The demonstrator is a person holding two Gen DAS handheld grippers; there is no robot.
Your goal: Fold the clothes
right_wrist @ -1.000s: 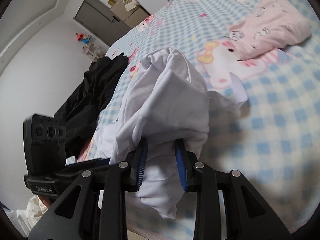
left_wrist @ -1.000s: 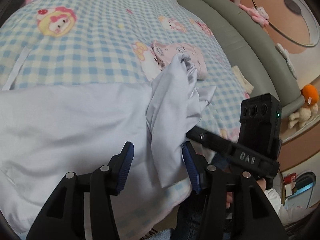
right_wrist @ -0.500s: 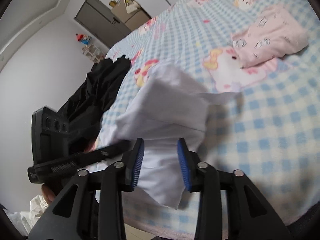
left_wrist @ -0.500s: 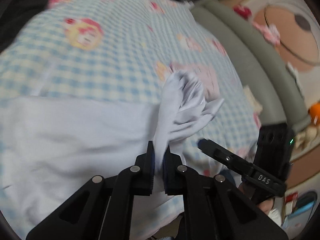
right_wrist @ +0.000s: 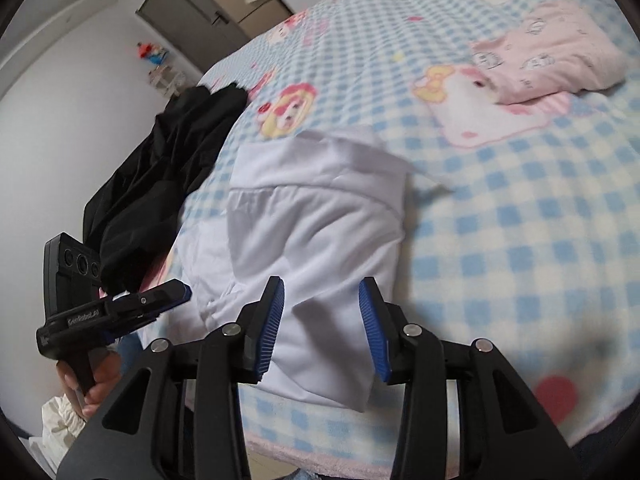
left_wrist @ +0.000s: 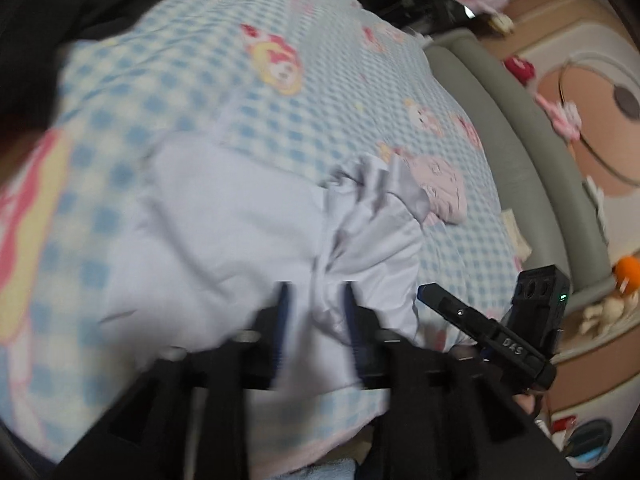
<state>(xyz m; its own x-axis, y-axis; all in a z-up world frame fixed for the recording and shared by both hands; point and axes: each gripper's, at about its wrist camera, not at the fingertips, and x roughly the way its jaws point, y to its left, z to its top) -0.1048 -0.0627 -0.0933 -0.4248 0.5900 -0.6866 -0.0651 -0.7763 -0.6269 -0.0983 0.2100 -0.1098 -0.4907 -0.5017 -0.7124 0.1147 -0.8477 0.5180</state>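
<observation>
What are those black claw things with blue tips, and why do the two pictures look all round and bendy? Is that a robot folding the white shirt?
No robot here: a person holds a pinching tool in each hand. Each tool carries a small camera with a very wide lens, which bends the picture. One picture looks out from the left gripper, the other from the right gripper. In the right one you can see the person's hand holding the left tool.

They work over a bed with a blue checked blanket. On it lie a white garment, a dark garment and a folded pink cloth.

Nothing is pinched now. The left jaws are opening with white cloth between them; the right jaws stand apart above the garment.
</observation>
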